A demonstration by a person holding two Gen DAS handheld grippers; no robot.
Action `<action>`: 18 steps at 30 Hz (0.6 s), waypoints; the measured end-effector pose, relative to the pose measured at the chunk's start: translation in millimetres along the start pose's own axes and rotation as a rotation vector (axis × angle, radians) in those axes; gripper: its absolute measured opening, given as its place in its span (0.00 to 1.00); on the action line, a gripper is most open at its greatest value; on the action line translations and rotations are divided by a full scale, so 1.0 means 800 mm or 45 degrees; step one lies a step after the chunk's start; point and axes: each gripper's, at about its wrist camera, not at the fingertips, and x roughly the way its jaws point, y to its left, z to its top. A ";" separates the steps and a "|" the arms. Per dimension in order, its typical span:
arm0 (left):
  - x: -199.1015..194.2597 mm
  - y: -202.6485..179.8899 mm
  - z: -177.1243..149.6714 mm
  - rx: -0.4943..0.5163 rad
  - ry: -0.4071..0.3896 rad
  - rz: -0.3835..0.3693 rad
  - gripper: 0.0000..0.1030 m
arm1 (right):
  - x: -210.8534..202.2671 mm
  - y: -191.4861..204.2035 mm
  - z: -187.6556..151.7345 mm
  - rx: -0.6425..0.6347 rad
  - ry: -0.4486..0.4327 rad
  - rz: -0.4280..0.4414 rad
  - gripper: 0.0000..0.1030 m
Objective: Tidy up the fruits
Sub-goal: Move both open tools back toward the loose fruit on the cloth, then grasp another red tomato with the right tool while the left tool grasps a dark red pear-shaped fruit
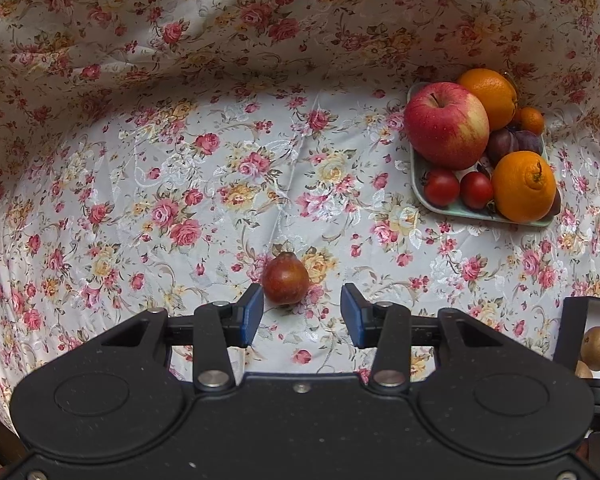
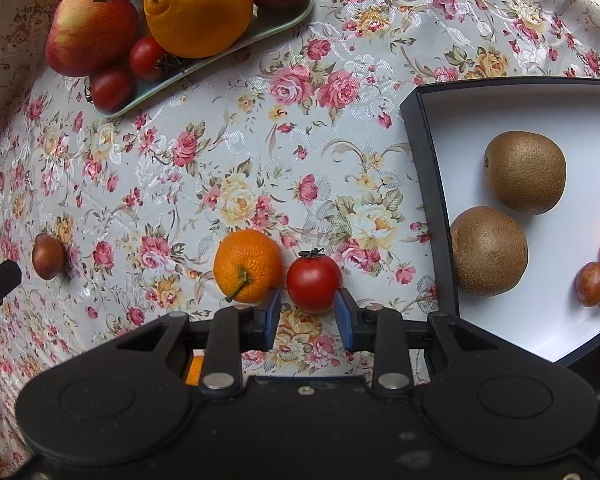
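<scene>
Left cam first: left gripper (image 1: pixel 302 314) has its jaws spread wide w/ nothing between them, hovering low over the floral tablecloth (image 1: pixel 140 200). Small brownish-red plum (image 1: pixel 285 284) sits on the cloth just ahead of the tips, closer to the left finger; can't tell if it's touching. Far right there's the green plate (image 1: pixel 420 172) piled up w/ a big apple (image 1: pixel 446 125), two oranges, dark plums and a couple cherry tomatoes. Bit of the black box w/ a kiwi peeks in at the right edge.

Right cam: right gripper (image 2: pixel 307 318) is part open, narrower than the left one. Red tomato (image 2: pixel 313 282) sits right at the tips, between them, on the cloth; I can't tell if the pads actually touch it. Small orange (image 2: pixel 247 266) is just beside it on the left. Black box (image 2: pixel 428 168) w/ white inside is off to the right, holding two kiwis (image 2: pixel 524 172), plums and a mandarin. Same brownish plum shows far left, well apart.
</scene>
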 end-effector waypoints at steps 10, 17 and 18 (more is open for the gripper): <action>0.012 0.009 0.005 0.010 0.008 0.014 0.51 | 0.021 0.004 0.008 0.019 0.003 -0.049 0.35; 0.025 0.018 0.008 0.008 0.016 0.022 0.51 | 0.022 0.005 0.004 -0.017 -0.030 -0.060 0.34; 0.027 0.019 0.008 0.008 0.019 0.024 0.51 | 0.021 0.006 0.003 -0.017 -0.037 -0.051 0.34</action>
